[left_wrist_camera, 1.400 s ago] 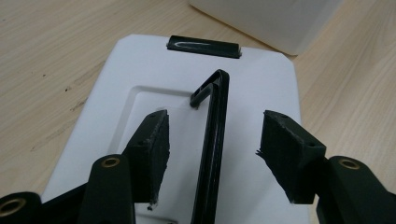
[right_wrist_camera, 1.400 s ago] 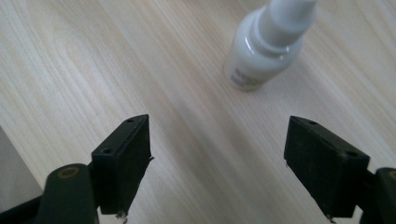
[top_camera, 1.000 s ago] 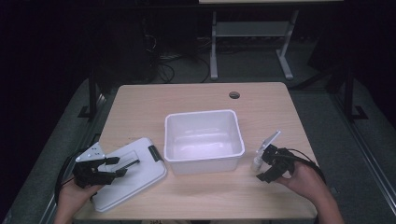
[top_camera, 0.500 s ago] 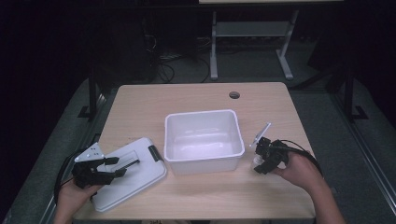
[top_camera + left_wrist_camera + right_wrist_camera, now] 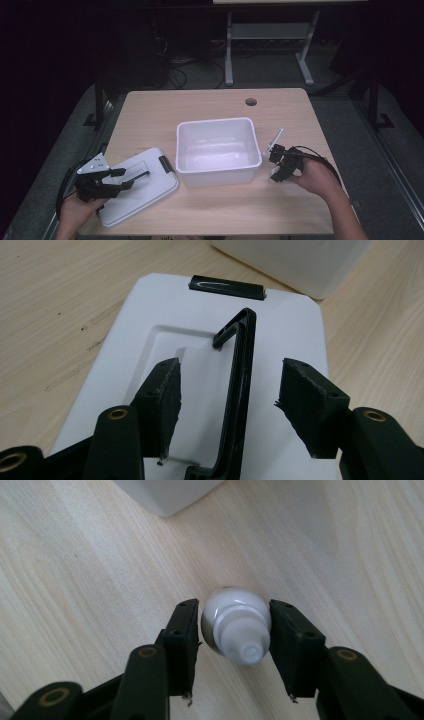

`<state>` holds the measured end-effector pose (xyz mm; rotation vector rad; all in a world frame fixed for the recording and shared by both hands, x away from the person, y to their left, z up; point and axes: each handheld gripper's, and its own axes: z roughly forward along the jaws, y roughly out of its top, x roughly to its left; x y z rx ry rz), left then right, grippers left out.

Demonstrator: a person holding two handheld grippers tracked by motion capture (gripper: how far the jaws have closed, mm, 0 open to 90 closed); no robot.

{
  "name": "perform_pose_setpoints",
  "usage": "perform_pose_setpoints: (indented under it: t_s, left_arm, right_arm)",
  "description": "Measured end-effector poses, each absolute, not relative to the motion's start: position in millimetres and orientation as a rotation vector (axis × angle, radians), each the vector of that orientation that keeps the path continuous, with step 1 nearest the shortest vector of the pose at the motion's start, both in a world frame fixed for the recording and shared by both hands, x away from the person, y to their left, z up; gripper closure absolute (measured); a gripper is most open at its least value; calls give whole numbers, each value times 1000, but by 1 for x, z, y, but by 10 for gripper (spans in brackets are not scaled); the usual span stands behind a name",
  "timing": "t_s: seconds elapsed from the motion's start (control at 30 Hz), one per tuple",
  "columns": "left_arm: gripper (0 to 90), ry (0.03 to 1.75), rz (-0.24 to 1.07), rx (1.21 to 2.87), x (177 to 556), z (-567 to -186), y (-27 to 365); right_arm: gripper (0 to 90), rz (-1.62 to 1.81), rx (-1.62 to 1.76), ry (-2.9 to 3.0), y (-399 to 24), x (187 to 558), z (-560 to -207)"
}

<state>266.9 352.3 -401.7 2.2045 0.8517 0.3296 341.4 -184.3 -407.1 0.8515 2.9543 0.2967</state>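
Between the right gripper's [image 5: 235, 645] fingers [image 5: 182, 640] sits a small white bottle [image 5: 236, 627], its nozzle cap pointing back toward the camera on that gripper. Both pads press against its rounded sides, one on each flank, so the grip is clenched on the bottle; the fingers have just been closing around it. Its far end meets the counter [image 5: 80, 555], and a corner of the white bin [image 5: 165, 495] shows just beyond. From above, the right gripper [image 5: 278, 162] is held by a hand close to the bin's [image 5: 218, 150] right wall, at the counter's [image 5: 200, 105] right half.

Over on the left, the other gripper's [image 5: 227, 402] fingers [image 5: 162, 402] stand released, spread apart with space on both sides. Between them, touching neither pad, runs the raised black handle [image 5: 240, 390] of a white lid [image 5: 165, 305], which lies flat on the counter. A black latch [image 5: 226, 287] sits at the lid's far edge, with the bin just past it. From above, the left gripper [image 5: 131, 178] hovers over the lid [image 5: 150, 192], which lies just left of the bin, well apart from the bottle.
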Motion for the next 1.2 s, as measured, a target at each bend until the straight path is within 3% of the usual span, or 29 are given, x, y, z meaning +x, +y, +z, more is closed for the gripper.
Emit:
perform_pose_setpoints:
  t_s: [1.2]
  left_arm:
    - [409, 842, 318, 2210, 267, -402, 351]
  right_arm:
    - [595, 278, 851, 2963, -190, 313, -377]
